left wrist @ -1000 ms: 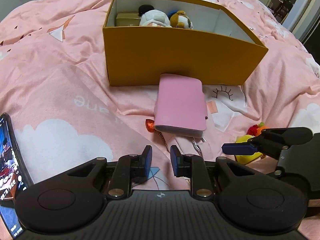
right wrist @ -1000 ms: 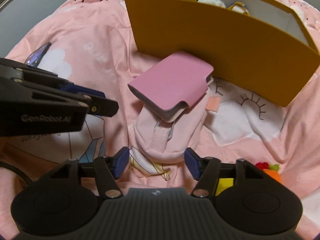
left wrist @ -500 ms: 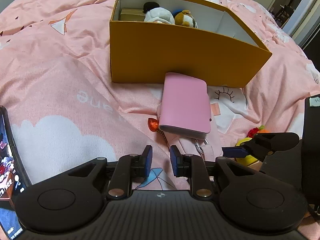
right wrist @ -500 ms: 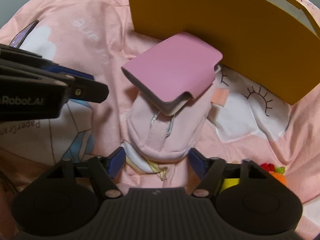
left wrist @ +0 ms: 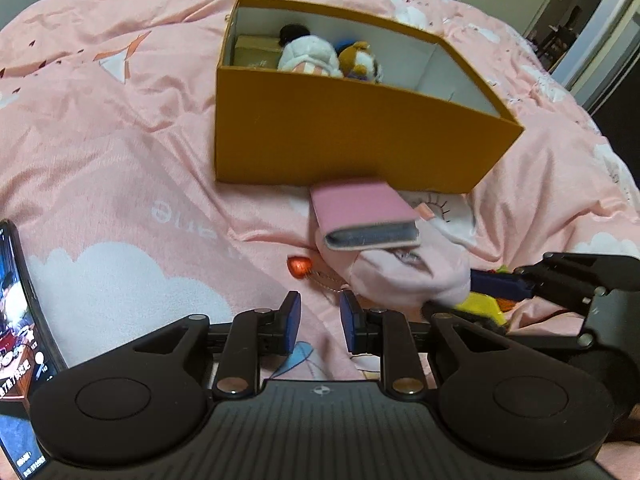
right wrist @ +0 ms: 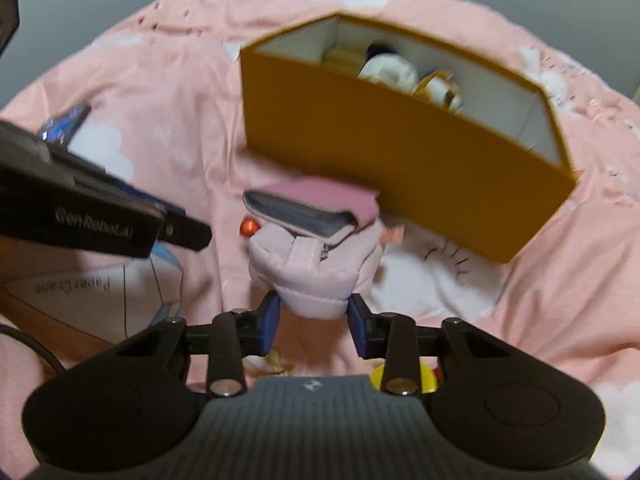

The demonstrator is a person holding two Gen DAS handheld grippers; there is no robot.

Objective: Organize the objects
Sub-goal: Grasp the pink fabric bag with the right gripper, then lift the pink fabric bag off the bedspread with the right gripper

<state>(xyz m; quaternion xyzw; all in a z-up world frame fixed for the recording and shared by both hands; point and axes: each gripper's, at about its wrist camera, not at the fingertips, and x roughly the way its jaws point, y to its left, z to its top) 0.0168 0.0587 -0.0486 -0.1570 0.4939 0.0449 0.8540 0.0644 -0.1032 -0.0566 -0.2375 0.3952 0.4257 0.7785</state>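
At the far left edge of the left wrist view a phone (left wrist: 16,320) lies on the pink bedcover (left wrist: 120,160) with its screen lit; next comes the left gripper (left wrist: 318,322), its jaws nearly together with nothing between them, hovering over the cover; beside it a small red charm (left wrist: 300,266) on a chain lies near the pouch; the pale pink padded pouch (right wrist: 316,276) is in the middle, with a pink wallet (right wrist: 316,208) resting on top of it, and it sits just before the orange box (right wrist: 400,160), which already holds soft toys (left wrist: 316,56); the right gripper (right wrist: 314,320) has just been closing, and its pads now press the near end of the pouch on both sides; I judge the pouch light and soft, so it will sag and bend when lifted, and the smooth, stiff wallet may slide off it; a hold deeper across the padded body seems safer than the end; a yellow toy (left wrist: 482,308) lies further right.
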